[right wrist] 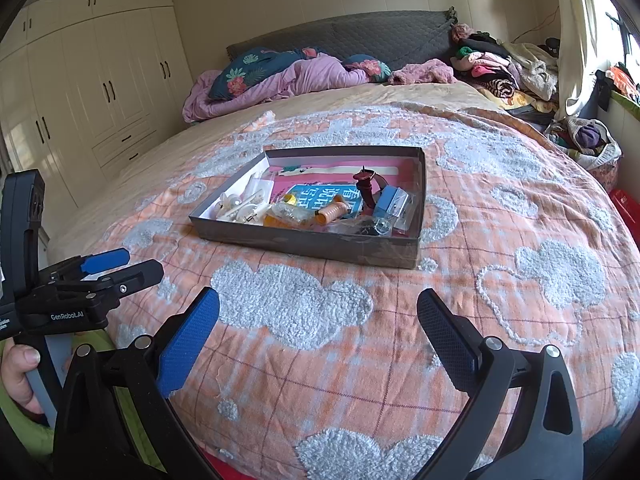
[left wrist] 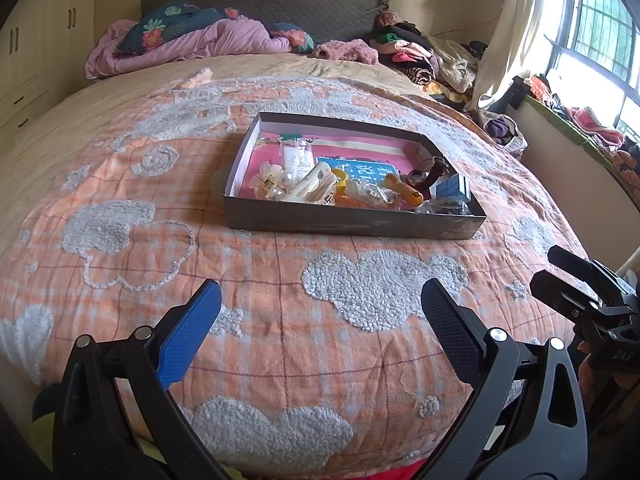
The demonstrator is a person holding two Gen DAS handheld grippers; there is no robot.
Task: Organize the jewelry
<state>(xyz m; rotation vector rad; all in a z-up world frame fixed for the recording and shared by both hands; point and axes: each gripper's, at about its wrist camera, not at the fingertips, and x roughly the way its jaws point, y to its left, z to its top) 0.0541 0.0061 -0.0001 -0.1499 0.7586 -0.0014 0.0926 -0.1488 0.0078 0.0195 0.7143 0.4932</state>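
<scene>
A shallow dark box (left wrist: pixel 352 222) (right wrist: pixel 308 242) sits on the bed. It holds a jumble: cream hair clips (left wrist: pixel 308 186) (right wrist: pixel 240 208), clear plastic bags (left wrist: pixel 298 154), an orange piece (left wrist: pixel 406 192) (right wrist: pixel 334 213), a dark red watch (right wrist: pixel 368 190) (left wrist: pixel 430 174) and a blue-and-white packet (left wrist: pixel 452 188) (right wrist: pixel 392 200). My left gripper (left wrist: pixel 320 312) is open, near the bed's front edge, well short of the box, with nothing between its fingers. My right gripper (right wrist: pixel 318 316) is open too, equally short of the box and empty. Each gripper shows at the edge of the other's view.
The bed is covered by an orange checked blanket with grey fluffy clouds (left wrist: pixel 376 288) (right wrist: pixel 288 300). A purple duvet and floral pillows (left wrist: pixel 180 36) lie at the headboard. Folded clothes (left wrist: pixel 420 56) pile up at the far right. White wardrobes (right wrist: pixel 80 92) line the left wall. A hand (right wrist: pixel 18 372) holds the left gripper.
</scene>
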